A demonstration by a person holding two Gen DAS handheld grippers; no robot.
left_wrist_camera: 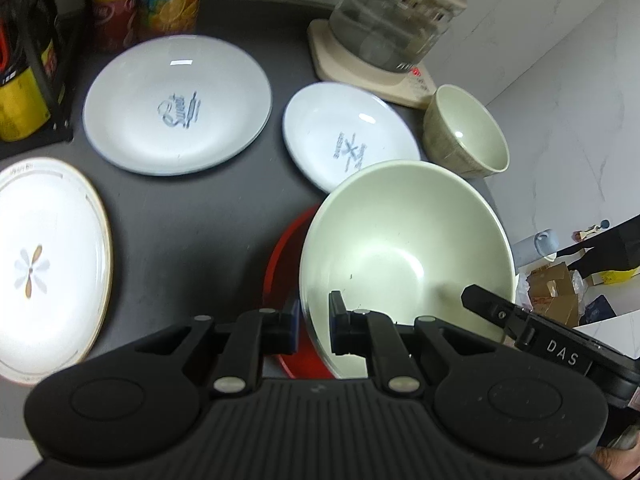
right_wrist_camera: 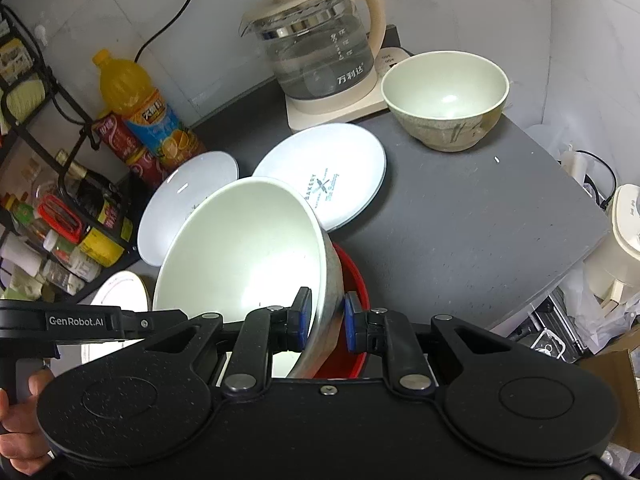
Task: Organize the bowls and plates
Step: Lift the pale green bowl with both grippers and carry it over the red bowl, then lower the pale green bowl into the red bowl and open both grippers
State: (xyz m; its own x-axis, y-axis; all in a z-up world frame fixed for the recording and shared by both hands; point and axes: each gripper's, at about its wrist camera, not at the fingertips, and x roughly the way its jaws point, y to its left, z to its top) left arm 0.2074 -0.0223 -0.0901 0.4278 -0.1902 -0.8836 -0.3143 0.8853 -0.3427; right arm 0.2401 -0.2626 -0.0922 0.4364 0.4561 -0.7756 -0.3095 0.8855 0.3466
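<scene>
Big bowl (right_wrist_camera: pixel 244 252), pale green and tilted on its side, hangs over the red dish (right_wrist_camera: pixel 356 280) at the near edge of the dark counter (right_wrist_camera: pixel 480 216), held by both tools at once. The right gripper (right_wrist_camera: pixel 325 320) has its blue pads pinching the rim, one inside and one on the outer wall; from the other side the left gripper (left_wrist_camera: pixel 314 322) straddles the opposite rim with its jaws narrowed around it, though I cannot tell whether they actually press. That double hold on a slick glazed edge is the worry: if the two hands pull at slightly different angles the rim could twist out of one pinch, and the bowl would drop onto the red dish and perhaps chip both. It also leans toward the small plate (right_wrist_camera: pixel 324 176) just behind it, so a careless swing might clip that rim. Farther back the small bowl (right_wrist_camera: pixel 444 100) stands beside the kettle (right_wrist_camera: pixel 316 44), and any wide carry that way risks a knock. To the left lie the large plate (left_wrist_camera: pixel 176 104) and the gold-rimmed plate (left_wrist_camera: pixel 44 268), with bottles (right_wrist_camera: pixel 136 112) crowded behind.
</scene>
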